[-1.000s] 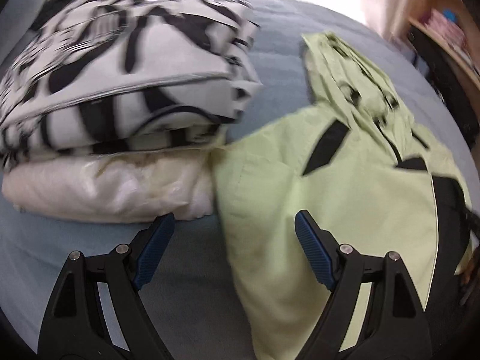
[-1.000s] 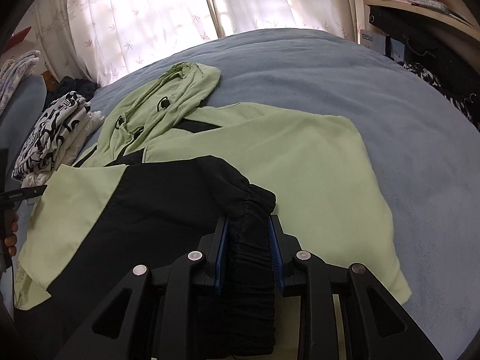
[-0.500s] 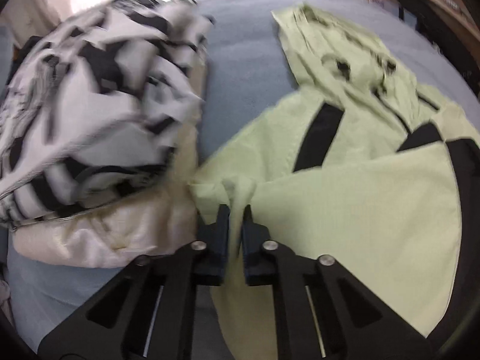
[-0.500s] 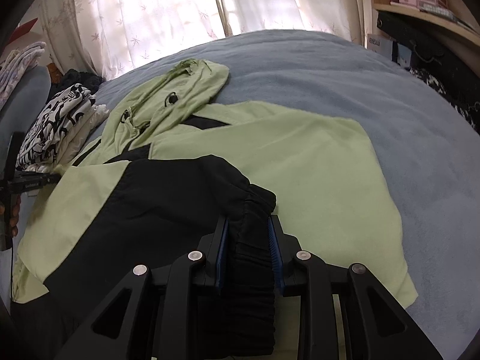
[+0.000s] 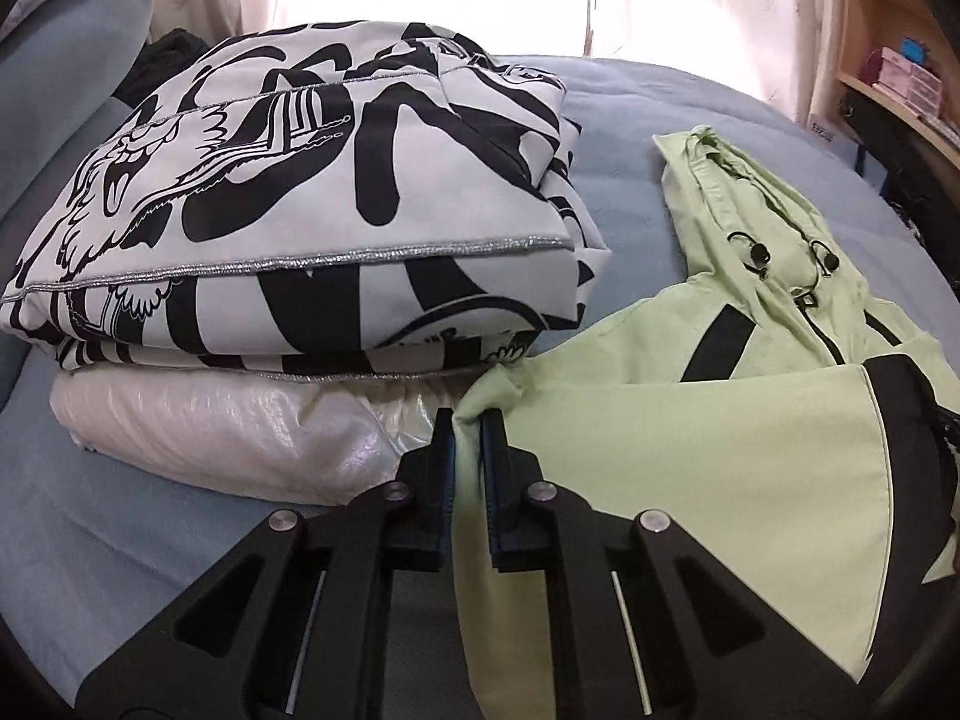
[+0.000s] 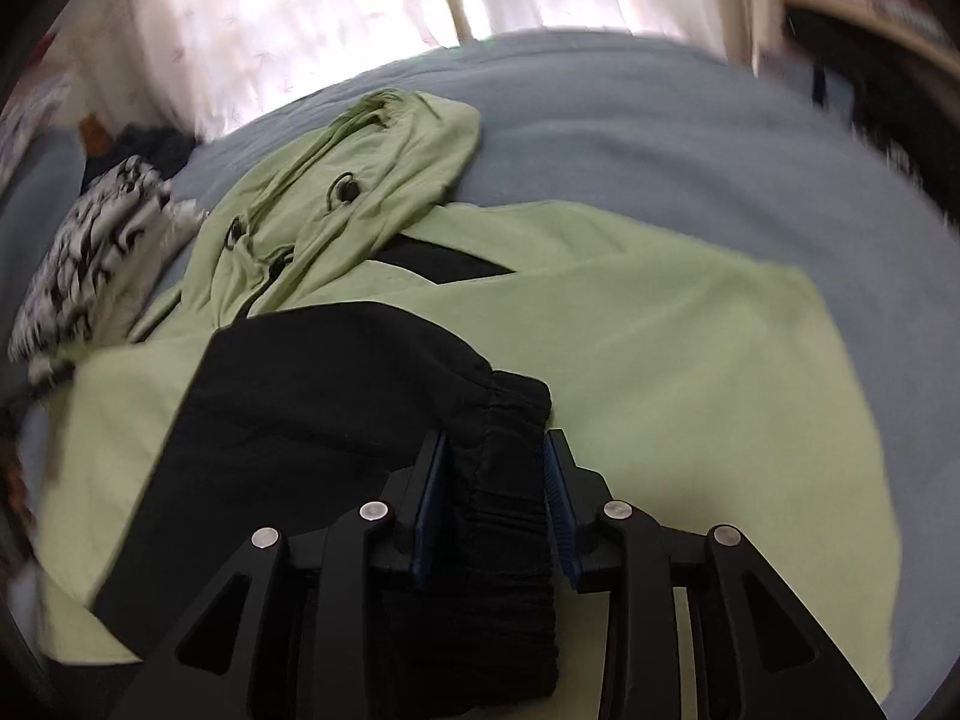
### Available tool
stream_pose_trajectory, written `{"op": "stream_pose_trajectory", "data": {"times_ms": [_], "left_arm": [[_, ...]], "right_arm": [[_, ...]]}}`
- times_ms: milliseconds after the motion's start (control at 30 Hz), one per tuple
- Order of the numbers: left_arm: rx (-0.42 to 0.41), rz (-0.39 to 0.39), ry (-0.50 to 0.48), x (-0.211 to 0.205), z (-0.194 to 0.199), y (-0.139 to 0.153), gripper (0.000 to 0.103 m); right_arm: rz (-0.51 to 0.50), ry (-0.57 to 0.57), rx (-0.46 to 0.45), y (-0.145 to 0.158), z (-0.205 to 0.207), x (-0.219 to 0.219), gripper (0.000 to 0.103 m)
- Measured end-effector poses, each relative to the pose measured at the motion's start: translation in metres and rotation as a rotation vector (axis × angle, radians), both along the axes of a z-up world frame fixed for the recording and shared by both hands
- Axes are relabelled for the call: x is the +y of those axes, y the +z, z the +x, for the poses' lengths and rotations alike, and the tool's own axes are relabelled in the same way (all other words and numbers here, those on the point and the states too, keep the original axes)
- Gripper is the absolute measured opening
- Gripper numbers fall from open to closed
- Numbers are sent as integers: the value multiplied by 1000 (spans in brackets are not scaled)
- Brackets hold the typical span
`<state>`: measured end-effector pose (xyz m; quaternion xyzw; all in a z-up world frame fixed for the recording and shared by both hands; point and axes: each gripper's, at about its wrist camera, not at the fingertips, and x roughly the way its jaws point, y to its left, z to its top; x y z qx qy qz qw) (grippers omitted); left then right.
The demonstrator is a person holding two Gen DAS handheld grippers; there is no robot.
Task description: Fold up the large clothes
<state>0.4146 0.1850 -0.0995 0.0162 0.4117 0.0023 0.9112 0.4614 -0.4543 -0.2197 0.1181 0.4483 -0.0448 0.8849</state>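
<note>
Green jacket [image 6: 690, 360] spread mid-bed [image 6: 660, 138], hood toward window. Left tool [image 5: 468, 438] pinching shoulder corner. Right tool [image 6: 495, 456] jaws just easing apart around black cuff [image 6: 504, 480]. Fabric thin, limp, slippery; grab seams, corners.

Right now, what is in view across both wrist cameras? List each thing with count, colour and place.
jacket: one, light green with black panels and hood, spread on the bed.
black cuff: one, the jacket's sleeve end, between the right gripper's pads.
printed garment: one, white with black print, folded, beside the jacket.
shiny garment: one, cream, folded under the printed one.
bed cover: one, grey-blue.
curtains: pale, patterned, behind the bed.
shelf: wooden, far right.
left gripper: black, blue pads, shut on a green jacket edge.
right gripper: black, jaws just opening around the cuff.
</note>
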Motion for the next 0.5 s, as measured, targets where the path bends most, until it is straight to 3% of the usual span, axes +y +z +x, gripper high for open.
{"op": "stream_pose_trajectory", "data": {"times_ms": [67,100,233,300,367,500], "left_arm": [[16,3,5,-1,-1,4,6],[27,3,5,-3,0,6,6],[43,19,-14,1,-17,19,11],[37,26,5,5,-30,27,30],[6,33,37,7,-46,37,40],[-33,-34,13,-10,-71,52,42]], "right_arm": [[-6,-26,-24,9,-9,-5,58],[-17,-39,-50,17,-17,-8,60],[-18,-44,-114,41,-39,-10,61],[-6,-22,-155,55,-47,-6,61],[-3,8,-165,64,-51,2,61],[32,94,-170,69,-42,38,61]]}}
